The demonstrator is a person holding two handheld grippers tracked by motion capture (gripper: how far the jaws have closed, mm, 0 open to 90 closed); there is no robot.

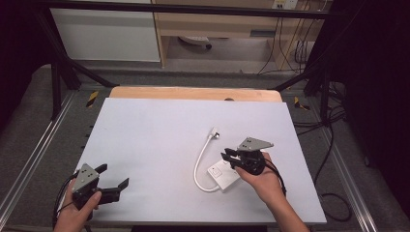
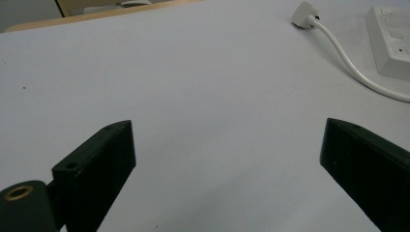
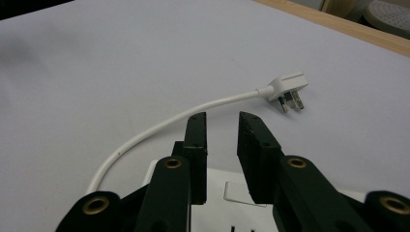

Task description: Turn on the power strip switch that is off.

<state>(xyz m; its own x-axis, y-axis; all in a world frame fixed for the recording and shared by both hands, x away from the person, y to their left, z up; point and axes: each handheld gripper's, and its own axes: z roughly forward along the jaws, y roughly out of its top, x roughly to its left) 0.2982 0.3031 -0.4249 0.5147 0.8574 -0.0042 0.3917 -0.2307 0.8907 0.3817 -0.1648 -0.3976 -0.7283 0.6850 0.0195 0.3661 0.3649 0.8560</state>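
Right gripper: over the white socket block, jaws narrowly apart, nothing between them.
Left gripper: jaws wide, empty, near table corner.
Plug: lying beyond block, cord curving back.

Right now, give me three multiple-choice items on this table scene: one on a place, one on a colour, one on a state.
1. Where does the white three-pin plug lie relative to the white square socket block?
A. Farther from the person
B. Nearer the person
C. On top of it

2. What colour is the curved cord joining plug and block?
A. Black
B. White
C. Orange

3. How do the left tongs stand?
A. Clamped on the plug
C. Wide open over bare white table
B. Shut on the cord

Key: 1 A, the high view shows the plug beyond the block; 2 B, the cord is white in all views; 3 C, the left gripper view shows the jaws far apart with nothing between.
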